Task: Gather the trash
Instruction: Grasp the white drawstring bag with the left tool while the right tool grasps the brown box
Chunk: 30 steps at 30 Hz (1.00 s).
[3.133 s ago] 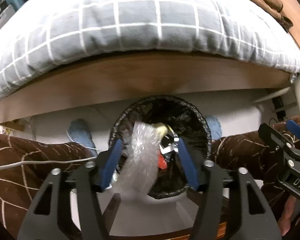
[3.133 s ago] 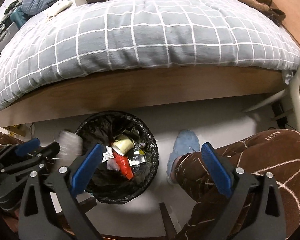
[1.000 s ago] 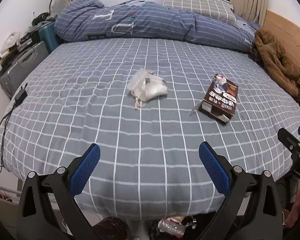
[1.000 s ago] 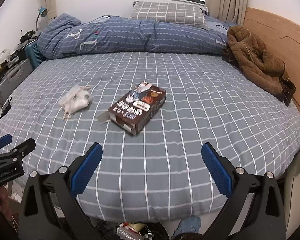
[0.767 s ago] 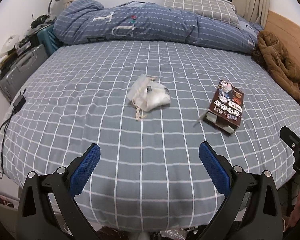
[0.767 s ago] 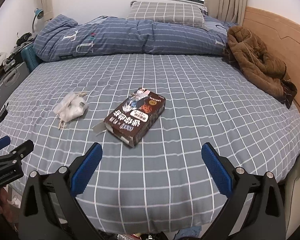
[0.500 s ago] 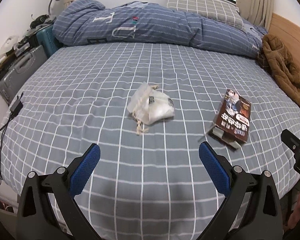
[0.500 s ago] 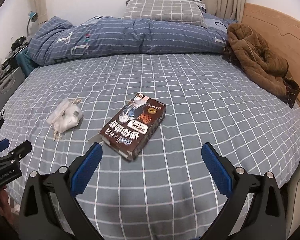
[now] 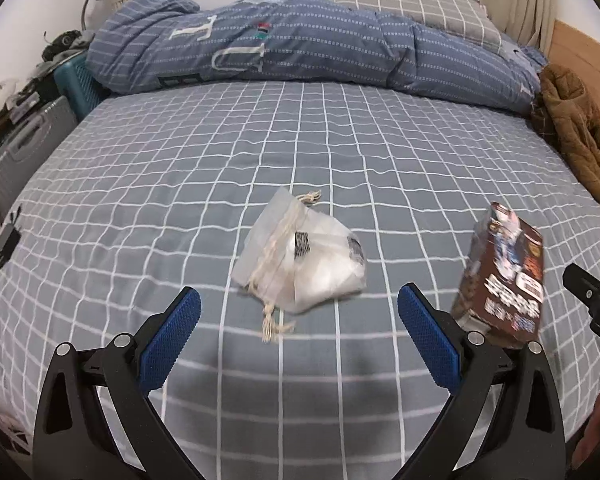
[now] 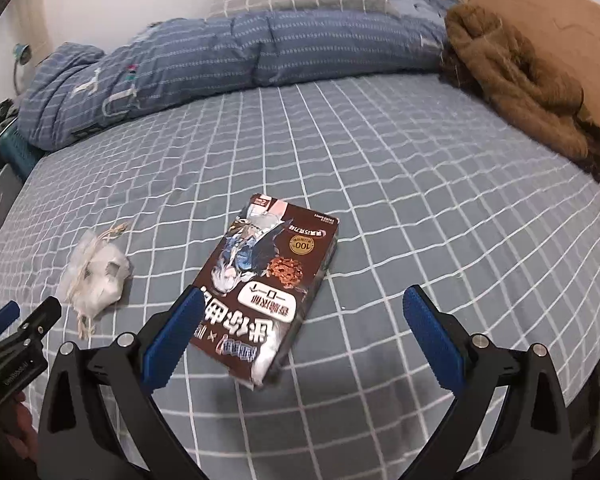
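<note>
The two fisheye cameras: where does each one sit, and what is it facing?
Left wrist: sits behind the open left gripper, facing the white drawstring pouch on the grey checked bedsheet; the right gripper shows at its right edge.
Right wrist: behind the open right gripper, facing the brown printed snack box; the left gripper shows at lower left.
Shared: pouch, box, bedsheet, blue striped duvet.

Black frames, blue textured fingers (image 9: 171, 338)

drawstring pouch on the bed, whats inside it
Through the sheer drawstring pouch a white lump and a dark patterned patch show, too blurred to identify. It lies on the checked bedsheet.
</note>
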Each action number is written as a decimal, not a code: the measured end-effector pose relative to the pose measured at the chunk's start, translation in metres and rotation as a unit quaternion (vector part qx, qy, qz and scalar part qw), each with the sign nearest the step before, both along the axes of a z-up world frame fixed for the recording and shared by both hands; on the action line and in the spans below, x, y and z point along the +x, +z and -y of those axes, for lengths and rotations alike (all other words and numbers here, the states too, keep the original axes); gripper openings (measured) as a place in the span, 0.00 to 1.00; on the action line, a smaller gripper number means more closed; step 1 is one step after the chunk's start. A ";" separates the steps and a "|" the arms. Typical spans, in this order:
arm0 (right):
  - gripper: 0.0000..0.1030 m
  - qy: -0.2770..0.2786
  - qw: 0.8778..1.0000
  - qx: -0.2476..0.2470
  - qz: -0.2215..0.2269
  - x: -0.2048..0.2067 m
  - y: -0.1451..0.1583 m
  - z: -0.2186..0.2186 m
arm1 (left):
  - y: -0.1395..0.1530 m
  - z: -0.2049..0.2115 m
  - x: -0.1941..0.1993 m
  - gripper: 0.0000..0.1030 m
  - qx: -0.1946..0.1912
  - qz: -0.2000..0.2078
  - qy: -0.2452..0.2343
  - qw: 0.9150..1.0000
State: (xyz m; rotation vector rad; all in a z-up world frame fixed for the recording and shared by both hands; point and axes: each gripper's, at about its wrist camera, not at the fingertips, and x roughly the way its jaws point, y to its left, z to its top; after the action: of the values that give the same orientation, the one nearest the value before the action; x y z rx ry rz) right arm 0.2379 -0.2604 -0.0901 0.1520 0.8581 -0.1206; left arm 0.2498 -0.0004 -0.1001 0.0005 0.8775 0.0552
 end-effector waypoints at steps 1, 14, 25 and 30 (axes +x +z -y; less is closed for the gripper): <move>0.93 -0.001 1.000 0.006 -0.003 0.004 -0.002 0.001 | -0.004 0.000 0.008 0.94 -0.003 -0.002 0.000 1.000; 0.93 -0.015 0.998 0.016 -0.060 0.050 -0.041 -0.025 | -0.049 -0.004 0.059 0.94 0.014 -0.029 0.006 0.999; 0.93 -0.025 0.997 0.012 -0.077 0.062 -0.048 -0.036 | -0.052 -0.001 0.062 0.94 0.005 -0.029 0.003 1.000; 0.93 -0.023 0.996 0.015 -0.091 0.069 -0.052 -0.043 | -0.056 0.001 0.068 0.94 0.003 -0.036 0.006 0.999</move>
State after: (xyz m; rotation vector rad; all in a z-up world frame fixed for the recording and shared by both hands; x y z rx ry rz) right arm 0.3068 -0.2177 -0.1425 0.1920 1.0378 -0.1670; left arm 0.3180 -0.0012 -0.1565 0.0027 0.9501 0.0682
